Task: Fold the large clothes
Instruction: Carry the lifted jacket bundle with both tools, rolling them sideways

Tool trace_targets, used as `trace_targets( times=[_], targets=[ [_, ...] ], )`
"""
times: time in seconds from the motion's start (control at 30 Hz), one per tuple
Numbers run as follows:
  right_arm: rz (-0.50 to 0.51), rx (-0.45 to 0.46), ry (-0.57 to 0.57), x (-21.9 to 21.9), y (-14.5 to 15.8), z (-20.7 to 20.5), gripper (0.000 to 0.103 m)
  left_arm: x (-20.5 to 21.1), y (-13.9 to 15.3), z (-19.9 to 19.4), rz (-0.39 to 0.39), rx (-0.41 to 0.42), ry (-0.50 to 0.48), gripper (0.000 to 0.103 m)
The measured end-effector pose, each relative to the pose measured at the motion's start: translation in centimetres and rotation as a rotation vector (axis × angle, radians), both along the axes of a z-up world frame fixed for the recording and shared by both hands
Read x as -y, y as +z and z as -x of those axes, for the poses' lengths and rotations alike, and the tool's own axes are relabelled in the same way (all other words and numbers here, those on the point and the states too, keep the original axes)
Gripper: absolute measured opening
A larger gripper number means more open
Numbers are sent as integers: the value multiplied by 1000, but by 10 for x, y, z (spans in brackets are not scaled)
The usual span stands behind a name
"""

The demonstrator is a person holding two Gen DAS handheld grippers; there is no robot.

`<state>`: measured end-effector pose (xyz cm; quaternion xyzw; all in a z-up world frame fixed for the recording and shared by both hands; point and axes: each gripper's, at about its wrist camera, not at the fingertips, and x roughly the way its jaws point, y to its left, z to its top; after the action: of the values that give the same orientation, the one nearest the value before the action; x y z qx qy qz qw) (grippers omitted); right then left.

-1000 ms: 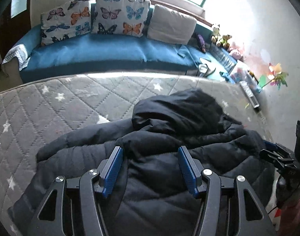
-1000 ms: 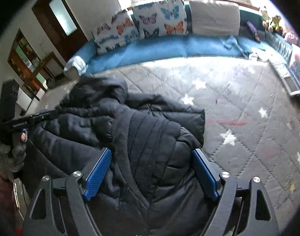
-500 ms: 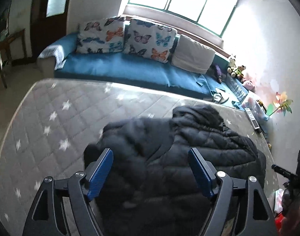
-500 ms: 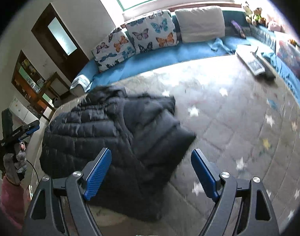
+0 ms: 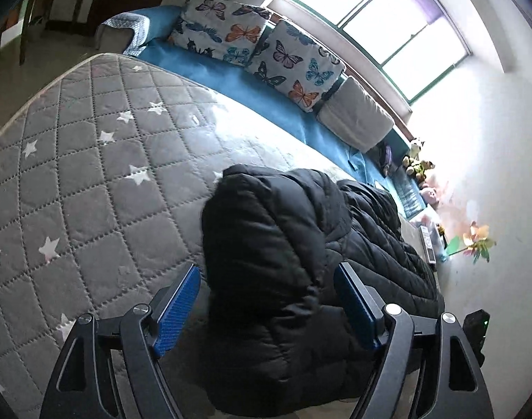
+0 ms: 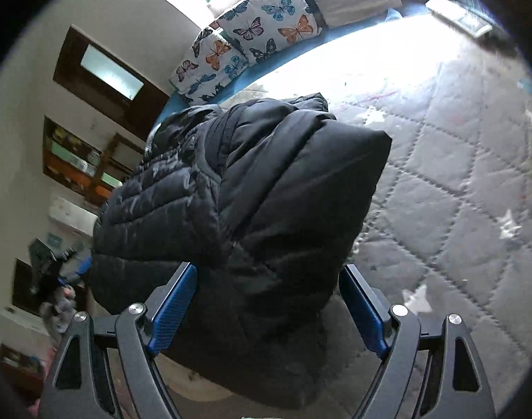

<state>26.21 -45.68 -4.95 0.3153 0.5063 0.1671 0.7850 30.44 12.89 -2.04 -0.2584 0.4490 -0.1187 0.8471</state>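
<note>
A grey star-quilted mattress is seen ahead of both claws, backed by a blue sofa with butterfly cushions. A folded black puffer jacket is bunched on it, just ahead of the left claw and right claw, both spread apart, gripping nothing. Its near edge is hidden.

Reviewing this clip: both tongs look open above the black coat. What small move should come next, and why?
Probably lower the left tongs and close them on the near edge of the coat. Both the left and right tongs are open, holding nothing, and the coat lies in a bulky, half-folded heap on the quilt.
</note>
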Motion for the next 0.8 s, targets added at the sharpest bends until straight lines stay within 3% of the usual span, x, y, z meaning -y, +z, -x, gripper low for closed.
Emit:
trace_targets(
  times=[0.17, 0.27, 0.47, 0.8],
  targets=[
    [-74, -31, -7, 2, -11, -5, 100, -13, -14, -9, 100, -24, -3, 84],
    [-113, -43, -11, 3, -15, -5, 102, -11, -24, -16, 101, -47, 0, 84],
    [-115, -47, 33, -9, -10, -11, 103, -12, -45, -24, 187, -75, 0, 90],
    [-79, -75, 48, -14, -6, -12, 103, 4, -64, -37, 229, -111, -40, 94]
  ],
)
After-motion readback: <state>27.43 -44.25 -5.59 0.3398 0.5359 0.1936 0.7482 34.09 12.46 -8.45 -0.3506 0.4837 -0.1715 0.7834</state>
